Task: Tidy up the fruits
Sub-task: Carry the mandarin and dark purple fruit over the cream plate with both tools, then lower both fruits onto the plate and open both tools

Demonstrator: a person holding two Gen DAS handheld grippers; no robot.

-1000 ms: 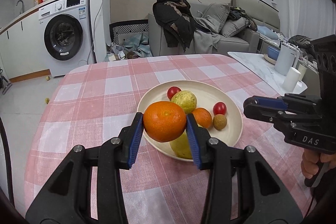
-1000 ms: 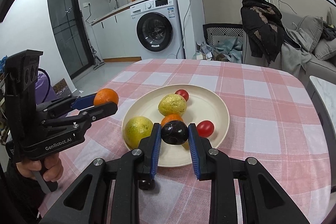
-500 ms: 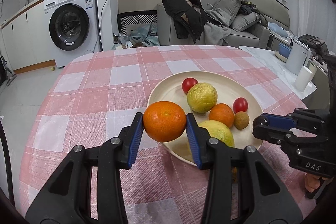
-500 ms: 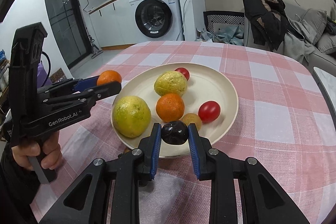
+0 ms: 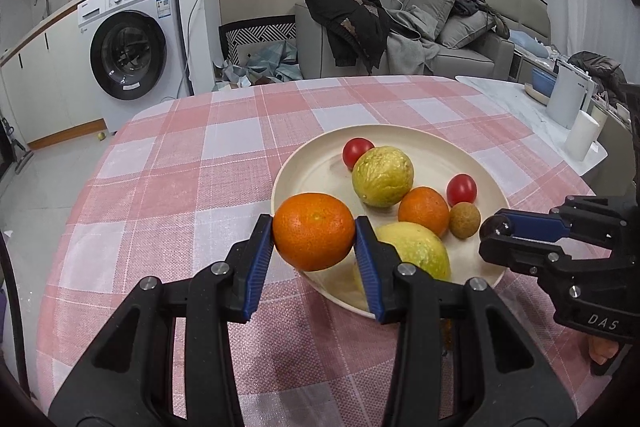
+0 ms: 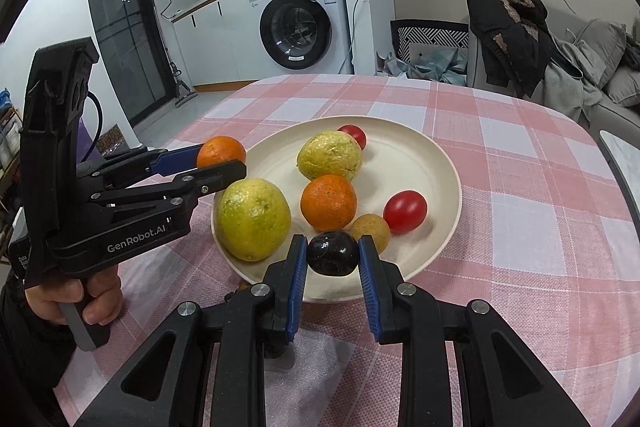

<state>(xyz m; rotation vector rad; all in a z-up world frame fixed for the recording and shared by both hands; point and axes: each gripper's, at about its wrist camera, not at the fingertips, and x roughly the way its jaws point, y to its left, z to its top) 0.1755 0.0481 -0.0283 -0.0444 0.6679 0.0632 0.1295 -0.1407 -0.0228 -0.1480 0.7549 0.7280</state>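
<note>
1. Holding six fruits: round cream plate (image 6: 444, 163) on the pink-checked counter (image 5: 168, 187).
2. Left gripper (image 5: 314, 231) pinching a round orange (image 5: 313, 231) at the plate's rim.
3. Right gripper (image 6: 333, 253) pinching a dark glossy plum (image 6: 333, 253) over the plate's near edge.

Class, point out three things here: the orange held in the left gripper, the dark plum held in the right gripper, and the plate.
orange (image 5: 313, 230), left wrist view, middle of its peel.
dark plum (image 6: 333, 253), right wrist view, its glossy front.
plate (image 6: 404, 163), right wrist view, bare inner surface.
</note>
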